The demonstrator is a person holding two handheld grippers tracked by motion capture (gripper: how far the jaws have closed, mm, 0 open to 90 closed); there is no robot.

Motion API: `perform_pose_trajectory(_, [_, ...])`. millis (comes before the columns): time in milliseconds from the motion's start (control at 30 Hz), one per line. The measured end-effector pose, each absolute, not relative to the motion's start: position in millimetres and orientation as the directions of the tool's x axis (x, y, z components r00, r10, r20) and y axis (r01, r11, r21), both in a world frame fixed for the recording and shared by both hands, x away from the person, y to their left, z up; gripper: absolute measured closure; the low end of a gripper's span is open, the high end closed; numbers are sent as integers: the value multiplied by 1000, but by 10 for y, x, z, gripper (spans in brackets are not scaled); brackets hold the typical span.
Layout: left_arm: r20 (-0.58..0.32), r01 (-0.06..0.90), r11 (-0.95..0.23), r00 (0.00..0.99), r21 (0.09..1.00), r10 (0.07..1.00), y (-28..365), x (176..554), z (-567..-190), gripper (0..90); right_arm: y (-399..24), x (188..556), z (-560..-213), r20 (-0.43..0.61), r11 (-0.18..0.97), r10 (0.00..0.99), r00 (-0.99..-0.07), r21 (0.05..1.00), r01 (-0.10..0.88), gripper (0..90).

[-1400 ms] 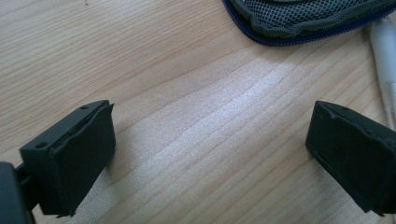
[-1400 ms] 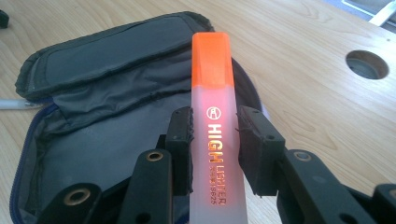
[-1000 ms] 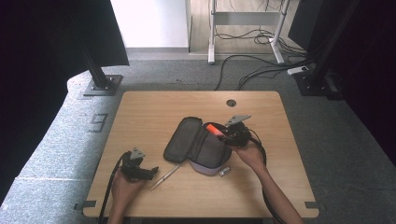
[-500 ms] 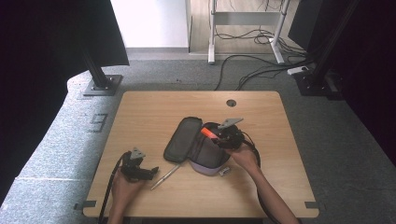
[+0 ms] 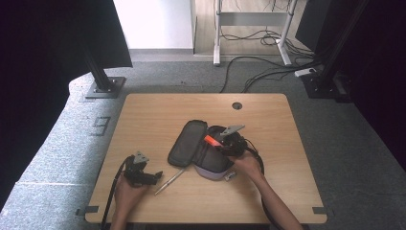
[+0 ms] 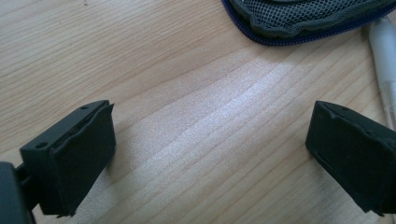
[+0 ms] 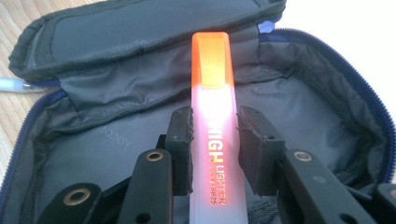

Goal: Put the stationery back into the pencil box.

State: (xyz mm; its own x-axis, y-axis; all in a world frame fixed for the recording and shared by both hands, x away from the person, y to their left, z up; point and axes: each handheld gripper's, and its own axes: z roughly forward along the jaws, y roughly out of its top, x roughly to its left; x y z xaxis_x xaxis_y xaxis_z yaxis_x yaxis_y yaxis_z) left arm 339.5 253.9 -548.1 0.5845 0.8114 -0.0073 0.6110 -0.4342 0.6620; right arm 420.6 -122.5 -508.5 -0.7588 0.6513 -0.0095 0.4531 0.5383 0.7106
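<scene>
High view: I see the right gripper (image 5: 221, 142) over the open case (image 5: 198, 149), which lies near the middle of the table (image 5: 158, 110). Its jaws pinch an orange highlighter (image 5: 211, 140), whose capped end points left across the case's opening. The case's flap is folded out to the left and lies flat on the wood; the main pouch sits to the right, under the gripper.

Right gripper view: I read the jaws as pressed against both sides of the highlighter (image 7: 212, 112), about midway along its barrel. The orange cap projects past the pads, toward the flap's hinge. The grey lining of the case (image 7: 116, 135) lies behind and below the highlighter, and the blue zip runs round the pouch rim on both sides. I cannot tell whether the highlighter touches the lining.

High view again: my left gripper (image 5: 152, 176) rests low at the near-left part of the table, well apart from the case. A white pen (image 5: 169, 180) lies on the wood just right of it, between the gripper and the case.

Left gripper view: the left gripper (image 6: 210, 149) has its jaws spread wide, with bare wood between them. The pen (image 6: 385, 60) runs along the right edge, and the mesh corner of the case (image 6: 303, 16) shows at the top.
</scene>
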Motion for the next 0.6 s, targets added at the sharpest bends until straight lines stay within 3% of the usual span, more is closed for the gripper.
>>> perform_pose_trajectory(600, [-7,611,-434,585,662,811,2539,3395,-5481,14,-1200,4216,-5211,-6,557,646,-763,687,466,648])
